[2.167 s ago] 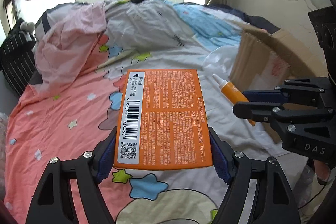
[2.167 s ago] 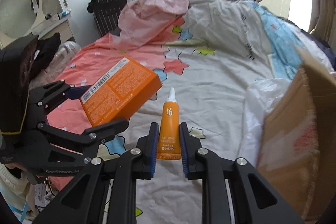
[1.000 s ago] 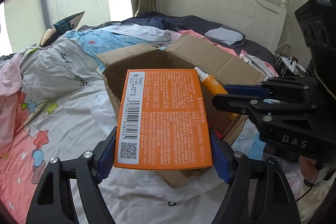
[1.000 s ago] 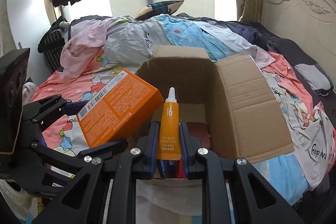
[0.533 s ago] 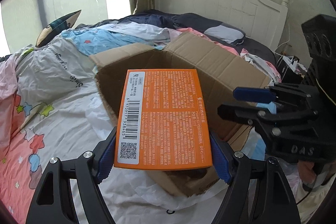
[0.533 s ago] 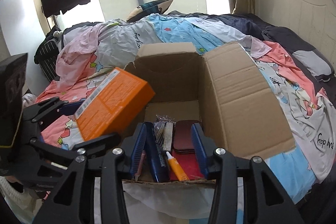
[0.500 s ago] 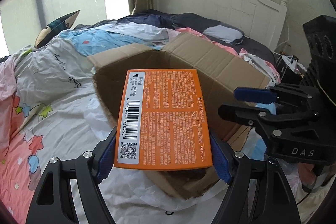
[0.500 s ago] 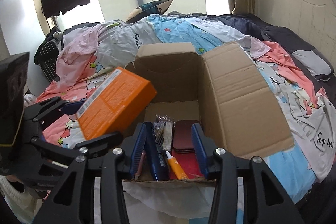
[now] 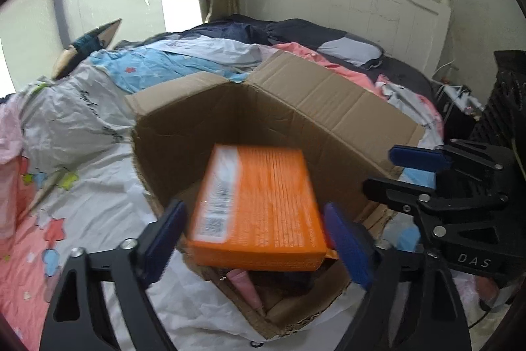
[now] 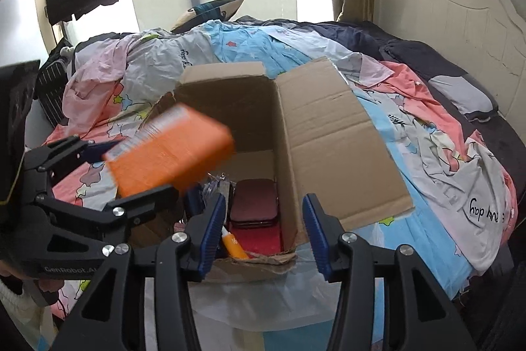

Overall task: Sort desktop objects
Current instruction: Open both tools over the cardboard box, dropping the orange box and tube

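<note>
Cardboard box point(image 10: 315, 134), flaps open, is sitting on the bed point(image 10: 460, 160), holding a dark red case point(image 10: 253, 199) and an orange tube point(image 10: 233, 244). Left gripper point(image 9: 259, 239) is opening wide; the blurred orange carton point(image 9: 259, 203) is lying between its pads, untouched, over the box's near-left corner. Right gripper point(image 10: 263, 229) is opening, nothing between its jaws.

The flat orange printed carton point(image 9: 259, 203) is motion-blurred, its text unreadable, and it hides most of the open brown cardboard box's point(image 9: 315, 107) contents.
</note>
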Available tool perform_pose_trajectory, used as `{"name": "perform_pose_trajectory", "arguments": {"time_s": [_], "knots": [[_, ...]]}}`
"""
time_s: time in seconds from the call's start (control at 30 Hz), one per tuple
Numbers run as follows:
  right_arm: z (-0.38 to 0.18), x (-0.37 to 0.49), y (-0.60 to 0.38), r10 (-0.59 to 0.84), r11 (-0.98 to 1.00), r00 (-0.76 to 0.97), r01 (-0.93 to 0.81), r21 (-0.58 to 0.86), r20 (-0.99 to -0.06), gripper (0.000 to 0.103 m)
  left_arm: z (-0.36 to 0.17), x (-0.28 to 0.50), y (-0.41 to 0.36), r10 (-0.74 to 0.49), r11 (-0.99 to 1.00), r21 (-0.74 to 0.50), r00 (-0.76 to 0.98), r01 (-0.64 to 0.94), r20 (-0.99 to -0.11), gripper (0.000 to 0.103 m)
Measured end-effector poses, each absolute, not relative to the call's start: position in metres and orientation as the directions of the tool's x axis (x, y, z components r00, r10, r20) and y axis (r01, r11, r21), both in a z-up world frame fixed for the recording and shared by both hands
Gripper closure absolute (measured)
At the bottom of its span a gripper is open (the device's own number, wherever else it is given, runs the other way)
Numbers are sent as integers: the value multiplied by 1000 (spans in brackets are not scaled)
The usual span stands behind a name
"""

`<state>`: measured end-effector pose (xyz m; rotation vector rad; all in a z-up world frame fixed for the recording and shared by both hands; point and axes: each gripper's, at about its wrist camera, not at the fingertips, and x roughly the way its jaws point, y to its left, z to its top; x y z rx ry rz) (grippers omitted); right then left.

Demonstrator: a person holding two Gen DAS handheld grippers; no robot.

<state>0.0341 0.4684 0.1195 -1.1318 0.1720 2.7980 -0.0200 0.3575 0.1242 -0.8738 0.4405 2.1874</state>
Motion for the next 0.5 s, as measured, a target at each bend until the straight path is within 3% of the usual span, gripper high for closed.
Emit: {"name": "perform_pose_trajectory", "arguments": {"time_s": [0.5], "knots": [[124,42,456,78,-989,-712,-143,34,-698,58,136,-15,339,478,-709,78,-558,-701,-678,0]]}}
